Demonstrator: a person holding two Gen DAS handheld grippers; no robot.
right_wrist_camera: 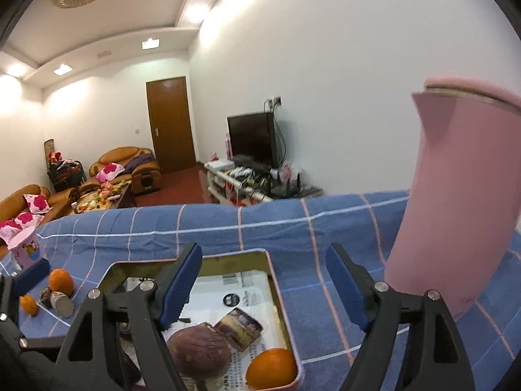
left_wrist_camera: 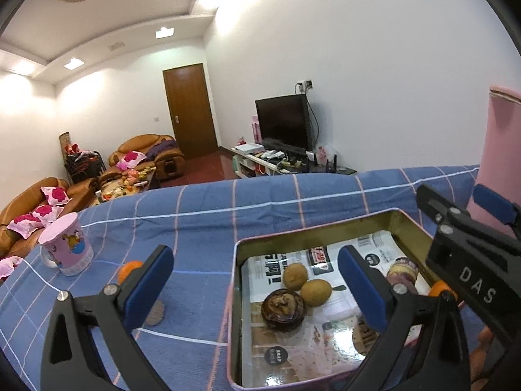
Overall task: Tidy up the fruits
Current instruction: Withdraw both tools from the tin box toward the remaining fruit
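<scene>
**A:** So, left wrist view first. What does it show?

**B:** The left gripper [left_wrist_camera: 255, 280] is spread wide with nothing between its pads. Beneath it a paper-lined tin tray [left_wrist_camera: 239, 251] sits on the blue checked cloth [left_wrist_camera: 202, 208]. Two brown kiwis [left_wrist_camera: 306, 282] touch each other inside it, with a dark mangosteen [left_wrist_camera: 282, 308] just in front. A pink cup [left_wrist_camera: 66, 249] stands to the left, an orange [left_wrist_camera: 128, 268] near it.

**B:** And the right wrist view?

**A:** The right gripper [right_wrist_camera: 263, 288] is released too, gripping nothing. In the tray [right_wrist_camera: 276, 280] lie a purple sweet potato [right_wrist_camera: 198, 352], a cut piece [right_wrist_camera: 239, 327] and another orange [right_wrist_camera: 272, 368]. A pink kettle [right_wrist_camera: 456, 195] stands right of the tray.
</scene>
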